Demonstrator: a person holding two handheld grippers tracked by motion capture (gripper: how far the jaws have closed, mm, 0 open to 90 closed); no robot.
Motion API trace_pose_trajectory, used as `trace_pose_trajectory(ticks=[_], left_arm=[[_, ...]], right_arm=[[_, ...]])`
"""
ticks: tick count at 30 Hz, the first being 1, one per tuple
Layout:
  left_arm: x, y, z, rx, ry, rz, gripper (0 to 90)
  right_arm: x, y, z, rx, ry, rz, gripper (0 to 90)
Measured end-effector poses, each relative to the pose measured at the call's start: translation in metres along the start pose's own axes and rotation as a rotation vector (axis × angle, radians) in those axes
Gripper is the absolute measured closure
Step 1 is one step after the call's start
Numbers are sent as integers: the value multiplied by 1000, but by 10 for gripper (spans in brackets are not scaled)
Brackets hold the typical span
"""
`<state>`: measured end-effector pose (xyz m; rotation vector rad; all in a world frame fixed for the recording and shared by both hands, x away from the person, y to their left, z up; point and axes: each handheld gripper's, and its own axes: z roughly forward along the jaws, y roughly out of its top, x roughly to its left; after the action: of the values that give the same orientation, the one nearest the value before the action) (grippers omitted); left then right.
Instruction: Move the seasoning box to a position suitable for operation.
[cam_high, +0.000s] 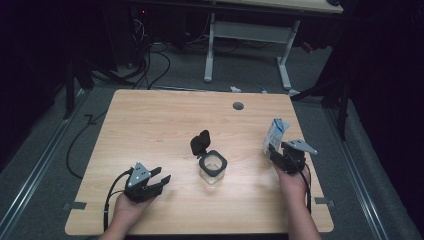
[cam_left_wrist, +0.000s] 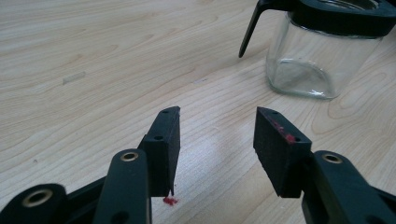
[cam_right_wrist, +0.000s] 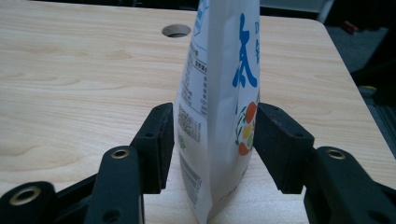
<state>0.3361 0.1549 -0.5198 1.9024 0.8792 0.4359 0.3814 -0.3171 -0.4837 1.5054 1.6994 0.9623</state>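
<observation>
Surface: pale wooden table (cam_high: 165, 115), dark room beyond.
Left gripper (cam_high: 161, 181): near left, jaws spread, empty.
Jar (cam_high: 213, 168): centre, lid flipped open.
Right gripper (cam_right_wrist: 215, 128): clamps upright pouch (cam_right_wrist: 219, 84), right.
Tip: carry level, tilt over jar mouth.

We can make out large blue characters on the white printed pouch (cam_right_wrist: 219, 93), cut off at the frame's top. Its side panel carries fine print too small for us to read.

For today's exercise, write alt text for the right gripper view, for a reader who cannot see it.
A white snack pouch with blue lettering stands upright between the two black jaws of the right tongs, which press its sides. Behind it stretches the light wooden table with a round hole near its far edge.
</observation>
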Motion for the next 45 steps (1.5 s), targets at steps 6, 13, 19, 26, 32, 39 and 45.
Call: trace_pose_trajectory(ticks=[6, 13, 19, 26, 32, 39, 45], left_arm=[[1, -1, -1, 0, -2, -5, 514], [1, -1, 0, 2, -4, -8, 513], [1, -1, 0, 4, -6, -4, 514], [0, -1, 0, 6, -8, -6, 514], [-1, -1, 1, 8, -9, -1, 513], [0, -1, 1, 4, -13, -2, 512], [-1, 0, 1, -1, -17, -2, 512]], right_arm=[[4, 0, 4, 1, -36, 9, 546], [4, 2, 5, -18, -21, 14, 616], [0, 0, 2, -36, -16, 12, 726], [0, 0, -1, -38, -10, -4, 811], [0, -1, -1, -52, -10, -15, 845], [0, 0, -1, -73, -18, 25, 670], [5, 5, 9, -27, -50, 17, 502]])
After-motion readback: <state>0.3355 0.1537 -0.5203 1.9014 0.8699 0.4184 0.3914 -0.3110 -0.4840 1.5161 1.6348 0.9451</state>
